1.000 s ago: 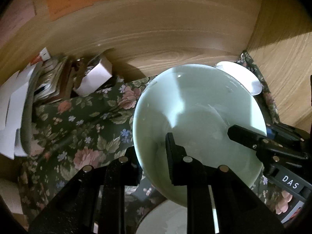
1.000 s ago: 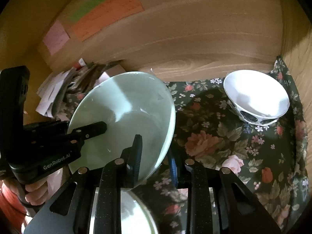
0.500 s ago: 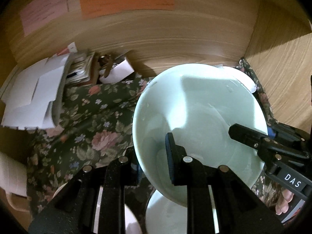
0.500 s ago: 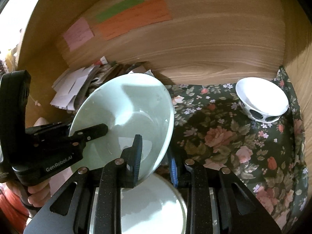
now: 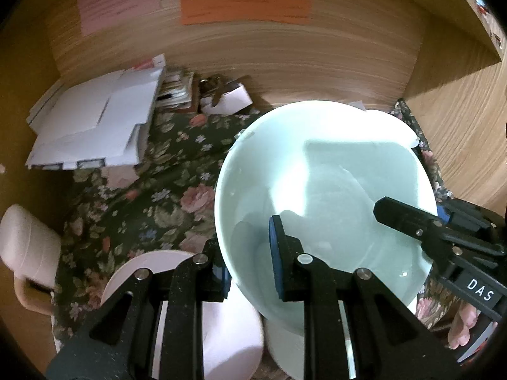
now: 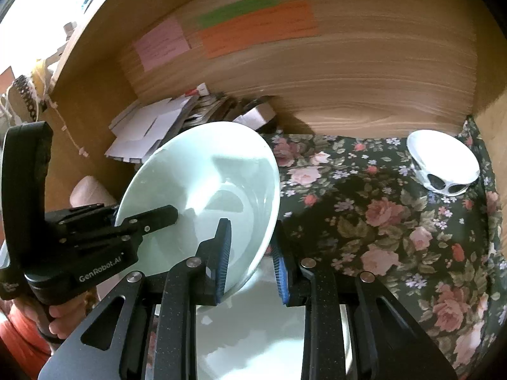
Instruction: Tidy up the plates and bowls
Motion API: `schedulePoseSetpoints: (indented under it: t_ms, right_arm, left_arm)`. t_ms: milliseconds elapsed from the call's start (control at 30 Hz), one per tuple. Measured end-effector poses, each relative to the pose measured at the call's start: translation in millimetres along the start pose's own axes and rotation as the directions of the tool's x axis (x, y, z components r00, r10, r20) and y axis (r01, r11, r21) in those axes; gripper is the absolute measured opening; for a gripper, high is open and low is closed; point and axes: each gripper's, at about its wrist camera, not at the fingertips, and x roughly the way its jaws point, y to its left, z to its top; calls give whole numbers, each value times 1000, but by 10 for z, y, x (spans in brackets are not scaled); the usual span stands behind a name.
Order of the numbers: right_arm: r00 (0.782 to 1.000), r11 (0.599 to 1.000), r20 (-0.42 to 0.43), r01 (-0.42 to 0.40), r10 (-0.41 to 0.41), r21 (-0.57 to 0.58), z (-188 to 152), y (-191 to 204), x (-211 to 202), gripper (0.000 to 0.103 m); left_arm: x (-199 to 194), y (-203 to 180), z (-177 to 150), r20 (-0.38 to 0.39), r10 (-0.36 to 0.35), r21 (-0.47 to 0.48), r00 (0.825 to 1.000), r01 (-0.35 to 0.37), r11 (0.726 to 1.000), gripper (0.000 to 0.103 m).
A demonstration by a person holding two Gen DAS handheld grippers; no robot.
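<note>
A large pale green bowl (image 5: 323, 196) is held in the air, tilted, by both grippers. My left gripper (image 5: 250, 266) is shut on its near-left rim, one finger inside and one outside. My right gripper (image 6: 252, 262) is shut on its right rim; the same bowl (image 6: 202, 190) shows in the right wrist view. Below it lie a white plate (image 6: 269, 332) and a pinkish-white plate (image 5: 228, 323). A small white bowl (image 6: 443, 164) with dark oval markings stands at the far right on the floral cloth (image 6: 380, 221).
Wooden walls (image 6: 348, 79) enclose the back and sides, with pink, green and orange notes. A stack of white papers and cards (image 5: 95, 126) fills the back left corner. A pale mug-like object (image 5: 25, 247) stands at the left edge.
Both grippers have pulled back and risen with the green bowl. More of the back wall, the notes and the plates below has come into view.
</note>
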Motion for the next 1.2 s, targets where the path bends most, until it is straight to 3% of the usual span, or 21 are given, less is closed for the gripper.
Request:
schedulePoseSetpoints:
  t_ms: [700,1200]
  right_arm:
    - [995,994,-71,-80,75,-76,-227,632,298,23]
    - [976,986,-180,-139,120,-95,-402,895,705,23]
  left_arm:
    - [-190,700,-561,-29,47,-122,998,-50,991,20]
    - [-83,1069,-878,-96,56,-187,994,-74,980,20]
